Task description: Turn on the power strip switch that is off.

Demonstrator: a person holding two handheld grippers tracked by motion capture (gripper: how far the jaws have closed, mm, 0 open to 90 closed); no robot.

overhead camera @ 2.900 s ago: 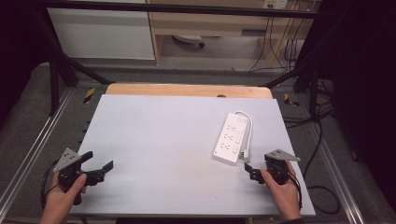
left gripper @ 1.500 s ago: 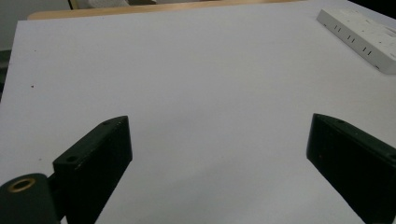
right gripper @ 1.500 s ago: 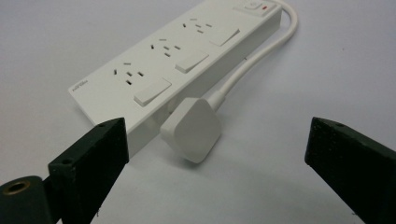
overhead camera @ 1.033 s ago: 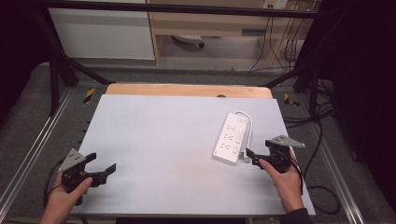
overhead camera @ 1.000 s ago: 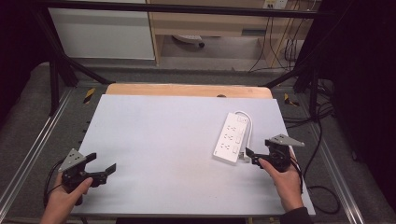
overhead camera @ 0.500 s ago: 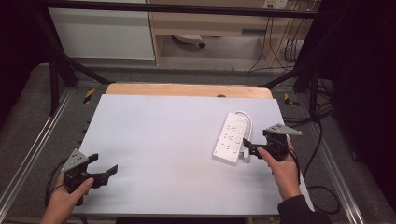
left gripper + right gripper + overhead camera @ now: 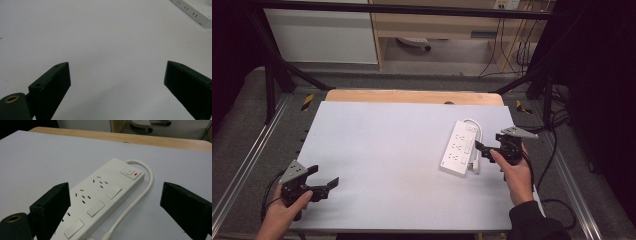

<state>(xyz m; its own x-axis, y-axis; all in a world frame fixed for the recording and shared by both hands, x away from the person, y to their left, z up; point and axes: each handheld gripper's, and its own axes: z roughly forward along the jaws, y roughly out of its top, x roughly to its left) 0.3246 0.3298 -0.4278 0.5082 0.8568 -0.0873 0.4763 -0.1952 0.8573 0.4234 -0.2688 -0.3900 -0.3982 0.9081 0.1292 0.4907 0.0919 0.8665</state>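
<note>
Right gripper [image 7: 478, 148] spread wide, jaws either side of the power strip [image 7: 458, 154] near the table's [image 7: 387, 145] right edge. Strip: white glossy plastic slab, round cable [image 7: 136, 200] looping alongside. Left gripper [image 7: 324, 186] spread too, over bare matte top at front-left corner.

grey table [image 7: 387, 150], wooden board [image 7: 412, 96], white cabinet [image 7: 322, 37]
</note>
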